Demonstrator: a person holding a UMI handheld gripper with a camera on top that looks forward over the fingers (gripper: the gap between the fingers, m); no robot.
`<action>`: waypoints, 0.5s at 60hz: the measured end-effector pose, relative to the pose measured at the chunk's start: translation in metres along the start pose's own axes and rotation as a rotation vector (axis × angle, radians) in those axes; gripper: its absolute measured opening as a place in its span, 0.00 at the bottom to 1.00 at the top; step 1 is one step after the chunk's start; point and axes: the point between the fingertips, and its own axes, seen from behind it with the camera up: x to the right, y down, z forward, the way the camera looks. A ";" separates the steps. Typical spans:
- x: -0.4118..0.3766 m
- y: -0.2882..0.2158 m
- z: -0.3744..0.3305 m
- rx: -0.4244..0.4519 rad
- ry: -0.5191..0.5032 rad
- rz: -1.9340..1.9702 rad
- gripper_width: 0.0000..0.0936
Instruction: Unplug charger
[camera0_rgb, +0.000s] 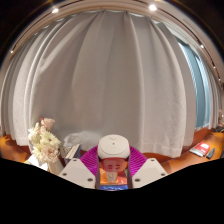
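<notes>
A white, round-topped charger (113, 147) sits between my gripper's (113, 168) two fingers, with the magenta pads (92, 158) pressing on it from both sides. Below the white top, an orange-and-blue part (113, 177) shows between the white finger bodies. The charger is held up in front of a pale curtain. No socket or cable is in view.
A pale grey curtain (115, 80) fills the background. A bunch of white flowers (44, 140) stands to the left of the fingers. A wooden surface (185, 158) lies to the right, with a red-and-white object (203, 149) on it.
</notes>
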 end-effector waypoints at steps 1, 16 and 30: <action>0.010 -0.007 -0.002 0.002 0.013 0.009 0.39; 0.098 0.120 -0.026 -0.244 0.116 -0.022 0.41; 0.137 0.280 -0.032 -0.511 0.077 -0.028 0.43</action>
